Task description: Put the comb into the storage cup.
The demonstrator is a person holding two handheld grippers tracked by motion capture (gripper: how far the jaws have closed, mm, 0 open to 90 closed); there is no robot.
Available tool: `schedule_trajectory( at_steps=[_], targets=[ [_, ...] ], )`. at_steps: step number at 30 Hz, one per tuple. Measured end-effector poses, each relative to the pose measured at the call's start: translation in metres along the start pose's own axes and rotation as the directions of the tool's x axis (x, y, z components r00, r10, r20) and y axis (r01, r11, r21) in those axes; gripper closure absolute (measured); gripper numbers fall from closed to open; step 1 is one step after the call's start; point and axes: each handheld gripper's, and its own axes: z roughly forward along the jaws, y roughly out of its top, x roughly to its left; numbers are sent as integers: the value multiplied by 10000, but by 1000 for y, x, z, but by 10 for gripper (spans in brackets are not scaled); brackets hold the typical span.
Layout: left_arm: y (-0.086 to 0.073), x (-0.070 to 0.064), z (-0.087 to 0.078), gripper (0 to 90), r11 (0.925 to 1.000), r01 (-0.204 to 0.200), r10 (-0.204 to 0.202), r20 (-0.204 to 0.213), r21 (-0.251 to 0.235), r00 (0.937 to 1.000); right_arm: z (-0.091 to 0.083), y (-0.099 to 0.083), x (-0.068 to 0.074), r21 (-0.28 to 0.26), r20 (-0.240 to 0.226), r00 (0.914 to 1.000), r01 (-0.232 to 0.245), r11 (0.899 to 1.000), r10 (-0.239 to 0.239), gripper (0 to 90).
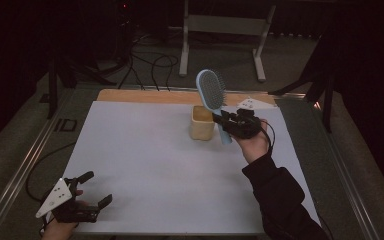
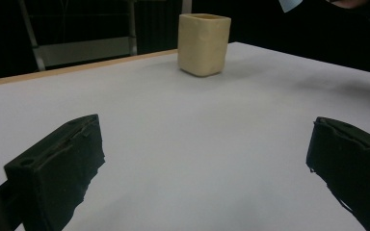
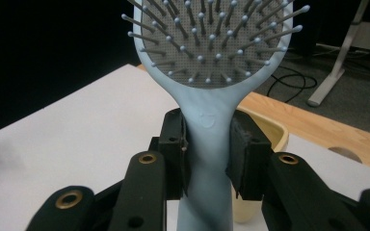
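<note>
- High view: the right gripper (image 1: pixel 223 121) is clamped on the handle of a light blue hairbrush (image 1: pixel 211 92), held up with the oval bristle head (image 1: pixel 211 89) tilted toward the far edge of the table and the handle's end pointing down beside the cup
- High view: a cream square cup (image 1: pixel 202 123) stands upright on the white table (image 1: pixel 145 165), just left of the right gripper; the brush head rises above and behind its rim
- High view: the left gripper (image 1: pixel 96 193) sits at the near left corner of the table, its jaws spread wide and holding nothing, well apart from the cup and the brush
- Left gripper view: two black jaws stand far apart at the bottom corners with bare white surface between them; the cup (image 2: pixel 204 44) stands farther off, upright, near the table's wooden far edge
- Right gripper view: both jaws press the narrow neck of the hairbrush (image 3: pixel 211 120) from either side, touching it; the grey bristle pad (image 3: pixel 214 43) faces the camera above them, and the cup's rim (image 3: pixel 274 130) shows just behind and below the jaws
</note>
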Motion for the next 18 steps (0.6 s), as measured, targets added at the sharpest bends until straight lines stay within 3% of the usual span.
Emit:
schedule_trajectory(
  at_steps=[9,18],
  targets=[
    [0,0,0,0,10000,9,-9,-9,-1,10000,8,8,-4,-627,-104,9998,-194,9978,188,704],
    [0,0,-1,0,10000,21,-21,-13,3,10000,21,12,-7,-1171,-501,9983,-346,9925,289,704]
  ],
)
